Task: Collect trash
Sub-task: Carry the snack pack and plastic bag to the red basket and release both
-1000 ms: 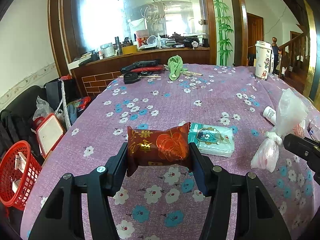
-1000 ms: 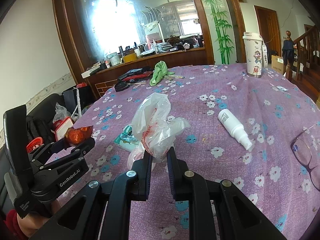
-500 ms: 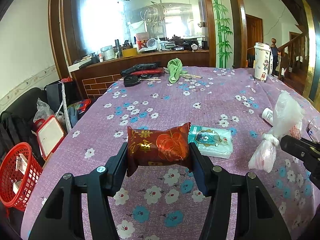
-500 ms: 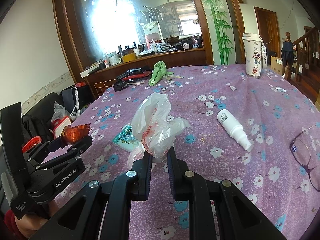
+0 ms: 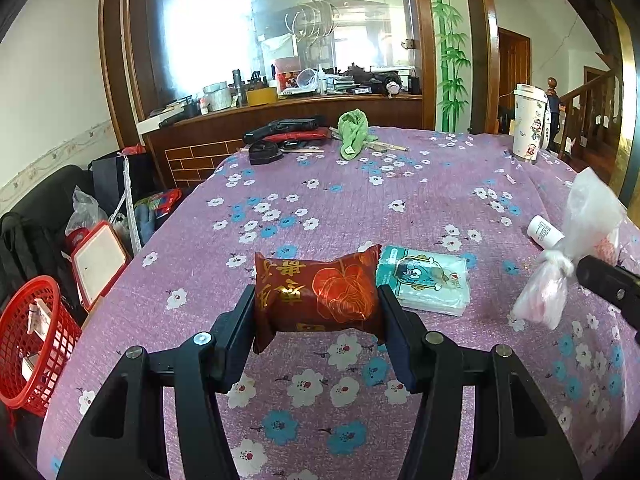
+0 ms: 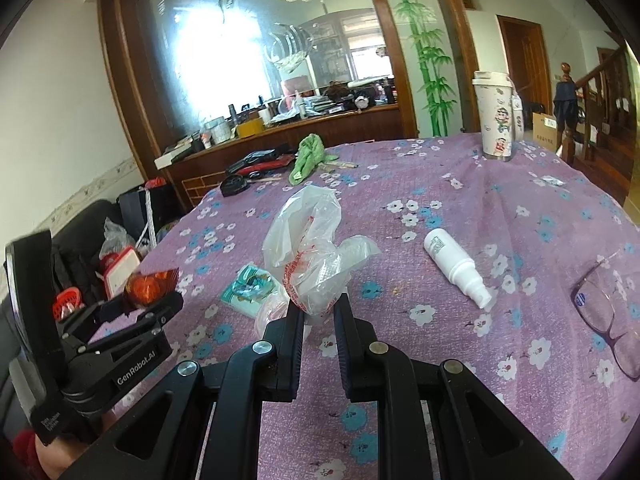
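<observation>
A red snack packet with gold print [image 5: 316, 296] is clamped between the pads of my left gripper [image 5: 316, 312], held just above the purple flowered tablecloth [image 5: 360, 208]. From the right wrist view the same packet [image 6: 150, 286] shows at the left gripper's tip. My right gripper [image 6: 318, 310] is shut on the knotted neck of a clear plastic bag [image 6: 310, 248], which bulges above the fingers; that bag [image 5: 576, 248] hangs at the right edge of the left wrist view. A teal tissue pack [image 5: 424, 286] lies on the cloth beside the packet.
A white spray bottle [image 6: 456, 266] and glasses [image 6: 604, 312] lie at the right. A cartoon-printed cup [image 6: 496, 116] stands far right, a green cloth [image 5: 352, 132] and dark items at the far edge. A red basket [image 5: 32, 336] and bags sit left of the table.
</observation>
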`<move>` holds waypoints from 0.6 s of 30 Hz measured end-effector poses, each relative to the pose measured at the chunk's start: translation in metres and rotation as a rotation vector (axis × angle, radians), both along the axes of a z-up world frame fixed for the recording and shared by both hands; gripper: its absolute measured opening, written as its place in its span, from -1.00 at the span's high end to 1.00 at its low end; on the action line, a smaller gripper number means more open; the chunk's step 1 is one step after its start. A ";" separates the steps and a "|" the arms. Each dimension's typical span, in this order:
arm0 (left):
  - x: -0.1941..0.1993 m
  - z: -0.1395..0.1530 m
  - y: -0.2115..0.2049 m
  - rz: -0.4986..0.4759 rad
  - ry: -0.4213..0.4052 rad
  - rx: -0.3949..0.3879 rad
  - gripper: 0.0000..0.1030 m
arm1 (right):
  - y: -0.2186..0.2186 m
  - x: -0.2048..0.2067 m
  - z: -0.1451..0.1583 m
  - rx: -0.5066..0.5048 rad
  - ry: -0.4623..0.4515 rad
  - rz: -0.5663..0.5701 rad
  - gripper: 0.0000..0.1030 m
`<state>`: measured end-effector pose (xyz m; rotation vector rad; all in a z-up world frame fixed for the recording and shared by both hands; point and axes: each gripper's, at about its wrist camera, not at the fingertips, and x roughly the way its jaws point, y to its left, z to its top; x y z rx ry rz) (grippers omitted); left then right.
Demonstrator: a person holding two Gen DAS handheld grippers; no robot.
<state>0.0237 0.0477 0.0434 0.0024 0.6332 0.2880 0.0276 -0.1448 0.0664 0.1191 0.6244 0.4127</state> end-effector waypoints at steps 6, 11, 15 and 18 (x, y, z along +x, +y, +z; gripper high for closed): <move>0.000 0.000 0.002 0.010 -0.005 0.002 -0.10 | 0.000 -0.014 0.016 0.019 -0.002 -0.007 0.69; -0.007 0.006 0.003 -0.004 0.000 -0.014 -0.10 | 0.006 -0.037 0.030 -0.008 -0.022 0.010 0.69; -0.019 0.014 0.005 -0.026 0.000 -0.051 -0.10 | 0.007 -0.050 0.033 0.002 -0.018 0.022 0.69; -0.035 0.021 0.011 -0.033 0.000 -0.060 -0.10 | 0.014 -0.055 0.032 0.007 -0.004 0.037 0.69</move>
